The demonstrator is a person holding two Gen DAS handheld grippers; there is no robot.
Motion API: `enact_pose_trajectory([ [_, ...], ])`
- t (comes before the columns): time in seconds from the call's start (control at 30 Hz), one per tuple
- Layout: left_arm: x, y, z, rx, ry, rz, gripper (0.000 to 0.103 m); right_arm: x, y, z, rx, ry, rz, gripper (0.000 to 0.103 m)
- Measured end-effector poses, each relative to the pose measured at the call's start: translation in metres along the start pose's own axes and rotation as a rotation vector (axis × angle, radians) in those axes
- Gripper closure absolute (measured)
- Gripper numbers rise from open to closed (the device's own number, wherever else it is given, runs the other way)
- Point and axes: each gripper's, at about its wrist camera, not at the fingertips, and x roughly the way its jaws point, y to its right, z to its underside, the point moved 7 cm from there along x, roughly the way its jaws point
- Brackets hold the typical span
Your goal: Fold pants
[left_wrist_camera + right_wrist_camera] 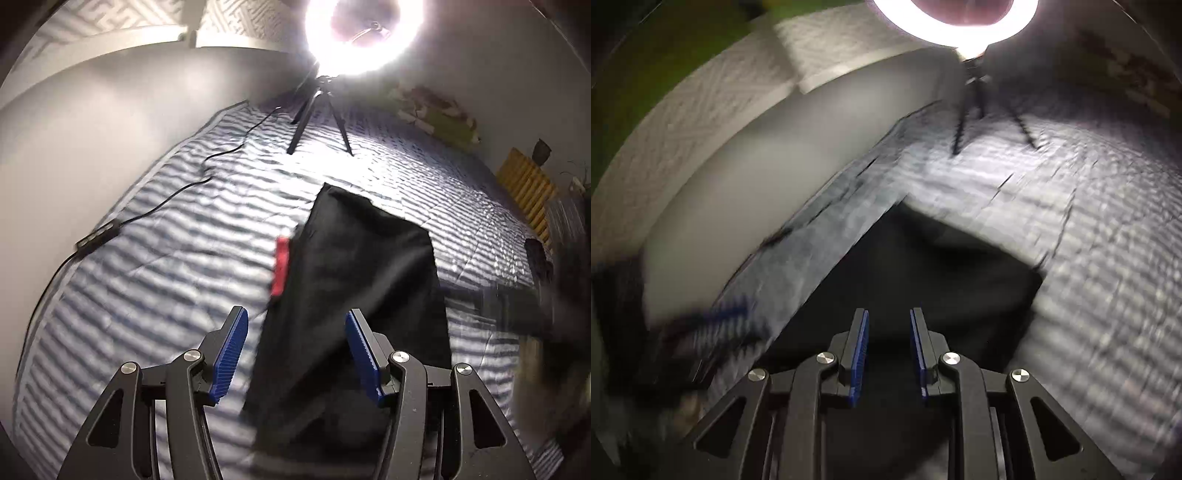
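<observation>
My left gripper hangs above the bed with its blue pads spread wide and nothing caught between them. The black pants lie folded on the striped quilt directly below and ahead of this gripper, reaching away from the pads toward the far end of the bed. A red tag sticks out from the pants' edge, just ahead of the left pad. Farther ahead a ring light glares on a small tripod that stands on the quilt; its cable runs off to the left of the gripper, with an inline control box along it.

My right gripper holds its pads parted by a narrow gap, empty, with the pants spread beneath and ahead of it. To its left, low and heavily blurred, I make out blue ribbed pads and black arms of the other gripper. The quilt fills the view to the right.

No container appears in either view; the pants rest on the quilt alone
</observation>
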Motion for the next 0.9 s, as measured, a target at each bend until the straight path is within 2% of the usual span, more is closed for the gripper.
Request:
enact_pose_trajectory([
  [0.07,0.026,0.004,-0.015,0.018,-0.026,-0.017,0.044,0.012,-0.019,0.038,-0.044,-0.089,0.011,0.083],
  [0.1,0.039,0.002,-0.021,0.036,-0.033,-0.057,0.044,0.018,-0.023,0.055,-0.05,-0.134,0.021,0.083],
  [0.13,0.058,-0.006,-0.027,0.071,-0.044,-0.167,0.044,0.021,-0.025,0.068,-0.052,-0.161,0.023,0.083],
  [0.17,0.072,-0.013,-0.028,0.077,-0.067,-0.228,0.043,0.022,-0.028,0.083,-0.066,-0.186,0.03,0.082],
  [0.23,0.09,-0.034,-0.03,0.011,-0.097,-0.28,0.044,0.012,-0.032,0.097,-0.111,-0.194,0.039,0.083],
  [0.3,0.087,-0.039,-0.03,-0.04,-0.101,-0.239,0.047,-0.006,-0.029,0.1,-0.106,-0.193,0.03,0.082],
  [0.33,0.081,-0.035,-0.031,-0.036,-0.089,-0.216,0.047,-0.016,-0.022,0.096,-0.094,-0.165,0.048,0.082],
  [0.4,0.062,-0.014,-0.029,0.018,-0.071,-0.179,0.044,-0.035,-0.006,0.082,-0.066,-0.091,0.094,0.079],
  [0.43,0.058,-0.006,-0.025,0.035,-0.083,-0.146,0.039,-0.039,0.0,0.078,-0.043,-0.075,0.105,0.076],
  [0.47,0.054,0.009,-0.018,0.065,-0.108,-0.091,0.031,-0.042,0.012,0.072,0.007,-0.055,0.118,0.069],
  [0.5,0.052,0.016,-0.013,0.08,-0.123,-0.068,0.028,-0.042,0.023,0.07,0.062,-0.04,0.124,0.058],
  [0.53,0.05,0.023,-0.006,0.076,-0.142,-0.046,0.022,-0.04,0.031,0.069,0.104,-0.036,0.127,0.054],
  [0.57,0.05,0.028,-0.001,0.061,-0.162,-0.022,0.016,-0.036,0.04,0.071,0.147,-0.038,0.122,0.054],
  [0.73,0.06,0.009,0.002,-0.084,-0.2,0.02,0.014,-0.018,0.06,0.075,0.251,-0.03,0.128,0.053],
  [0.9,0.085,-0.014,0.007,-0.213,-0.261,0.132,0.012,-0.002,0.06,0.072,0.348,-0.045,0.043,0.051],
])
